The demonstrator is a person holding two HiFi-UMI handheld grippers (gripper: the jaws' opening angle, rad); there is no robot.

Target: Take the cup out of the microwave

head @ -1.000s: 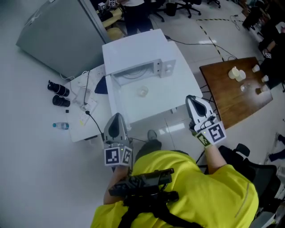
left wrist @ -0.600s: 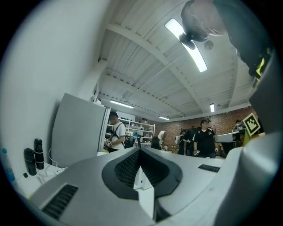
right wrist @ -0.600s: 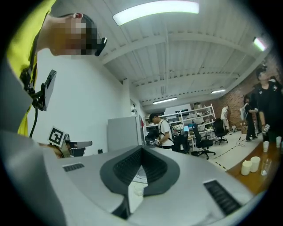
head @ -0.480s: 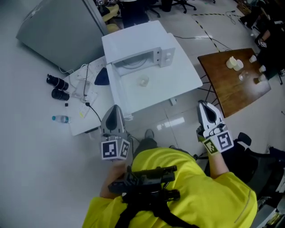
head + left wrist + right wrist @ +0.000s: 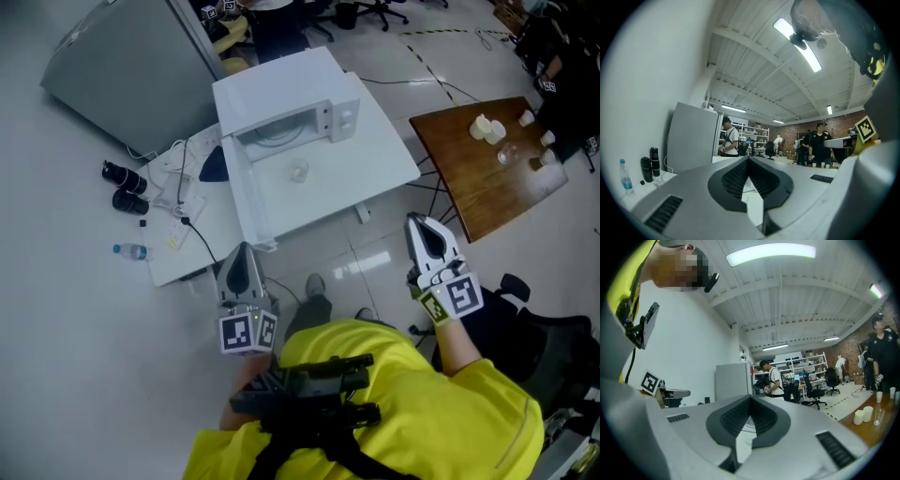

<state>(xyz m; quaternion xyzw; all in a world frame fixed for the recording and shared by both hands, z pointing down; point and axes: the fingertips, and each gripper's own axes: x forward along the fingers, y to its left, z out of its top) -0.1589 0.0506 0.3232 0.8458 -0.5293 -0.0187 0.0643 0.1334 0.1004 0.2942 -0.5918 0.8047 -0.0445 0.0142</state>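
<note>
A small clear cup (image 5: 299, 172) stands on the white table (image 5: 375, 164), just in front of the white microwave (image 5: 281, 94), whose cavity faces me. A white panel (image 5: 246, 202) runs forward from the microwave's left side; it looks like the open door. My left gripper (image 5: 245, 251) is off the table's front left corner, shut and empty; in the left gripper view (image 5: 749, 161) the jaws meet at the tip. My right gripper (image 5: 421, 225) hangs over the floor beyond the table's front right corner, also shut and empty, and the right gripper view (image 5: 751, 401) shows the same.
A brown wooden table (image 5: 469, 178) with several small cups stands at the right. A lower white table (image 5: 173, 234) at the left holds cables, black flasks (image 5: 122, 187) and a water bottle (image 5: 131, 251). A grey cabinet (image 5: 122, 66) stands behind. People and office chairs fill the far room.
Both grippers have drawn back from the white table's front edge toward my body, the right one also shifting rightward. The cup has stayed on the table.
</note>
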